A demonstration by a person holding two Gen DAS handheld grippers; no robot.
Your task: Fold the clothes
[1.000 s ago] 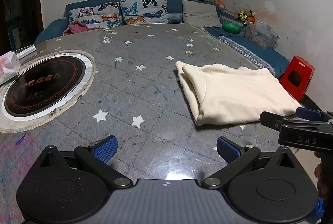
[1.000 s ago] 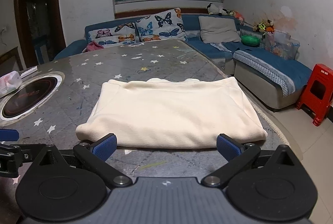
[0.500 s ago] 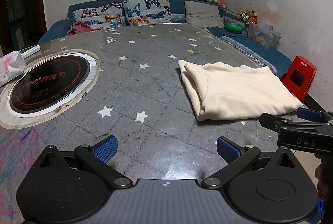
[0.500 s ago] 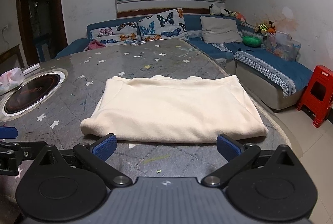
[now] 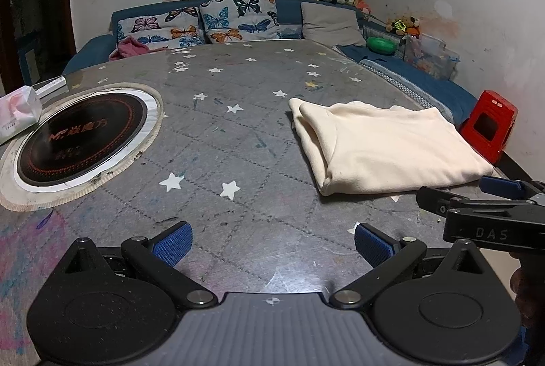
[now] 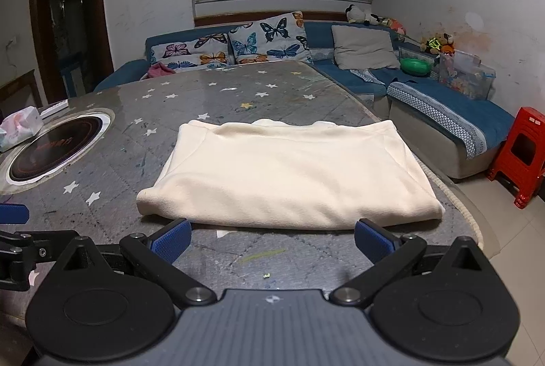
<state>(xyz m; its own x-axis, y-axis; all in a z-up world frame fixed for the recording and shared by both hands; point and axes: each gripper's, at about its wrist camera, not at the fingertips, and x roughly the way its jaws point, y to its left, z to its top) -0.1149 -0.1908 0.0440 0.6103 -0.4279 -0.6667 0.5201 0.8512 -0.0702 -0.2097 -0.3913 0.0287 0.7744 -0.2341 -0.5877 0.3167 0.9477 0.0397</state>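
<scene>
A cream garment (image 6: 289,175) lies folded into a flat rectangle on the grey star-patterned table (image 6: 238,100). It also shows at the right in the left wrist view (image 5: 388,144). My right gripper (image 6: 272,238) is open and empty, just short of the garment's near edge. My left gripper (image 5: 272,241) is open and empty over bare table, to the left of the garment. The right gripper's fingers (image 5: 500,187) show at the right edge of the left wrist view.
A round induction cooktop (image 5: 81,134) is set into the table's left side, with a tissue pack (image 5: 17,114) beside it. A blue sofa with butterfly cushions (image 6: 259,39) runs behind and to the right. A red stool (image 6: 521,155) stands on the floor right.
Both grippers have drawn back a little from the garment and risen slightly. The garment lies still. Both stay open.
</scene>
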